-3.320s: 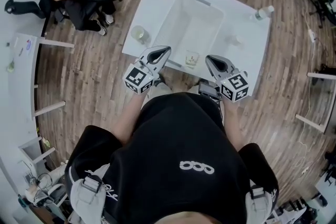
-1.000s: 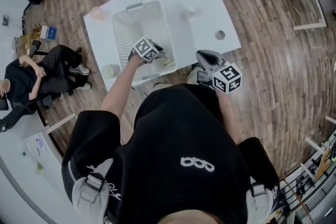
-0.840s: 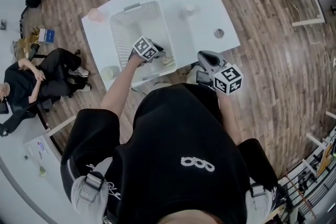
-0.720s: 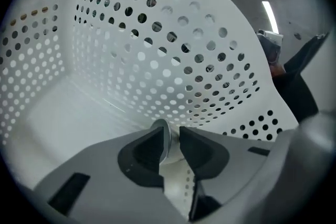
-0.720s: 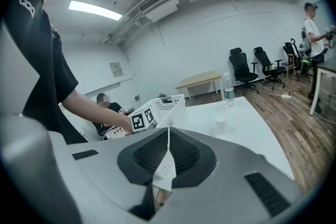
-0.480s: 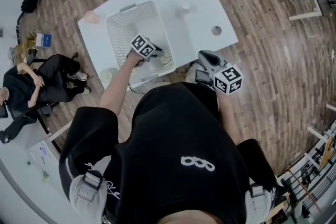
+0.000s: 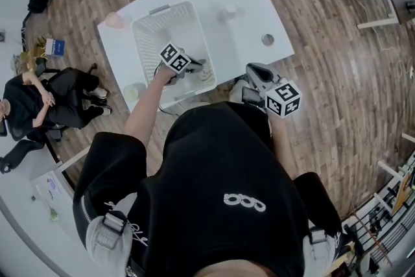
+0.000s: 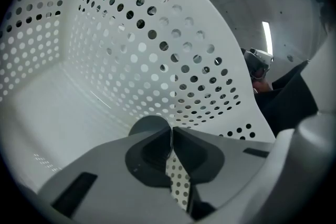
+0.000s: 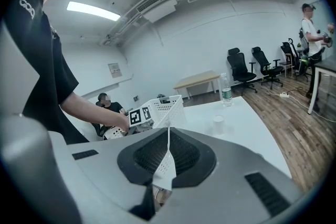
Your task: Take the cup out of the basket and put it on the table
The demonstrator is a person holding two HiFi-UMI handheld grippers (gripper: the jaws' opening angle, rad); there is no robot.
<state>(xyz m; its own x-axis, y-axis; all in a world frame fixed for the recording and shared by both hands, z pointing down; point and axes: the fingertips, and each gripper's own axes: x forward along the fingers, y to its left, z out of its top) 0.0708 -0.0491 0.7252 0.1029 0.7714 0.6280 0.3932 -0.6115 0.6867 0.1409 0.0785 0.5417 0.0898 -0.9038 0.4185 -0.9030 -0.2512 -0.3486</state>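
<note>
small clear cup (image 7: 206, 75) inside white perforated plastic basket (image 7: 150, 36), by its near-right corner. left gripper (image 7: 198, 67) reaches into basket, jaws pinched together on cup's thin wall. Basket stands on white table (image 7: 249, 16). right gripper (image 7: 254, 69) off table's near edge, beside basket, jaws closed, nothing between them.

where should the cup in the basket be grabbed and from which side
Pinch the cup by its rim wall, one jaw inside, one outside, from above. It sits deep in the basket by the near wall, so the tall perforated sides block a sideways reach. The left gripper appears closed on that thin edge this way.
</note>
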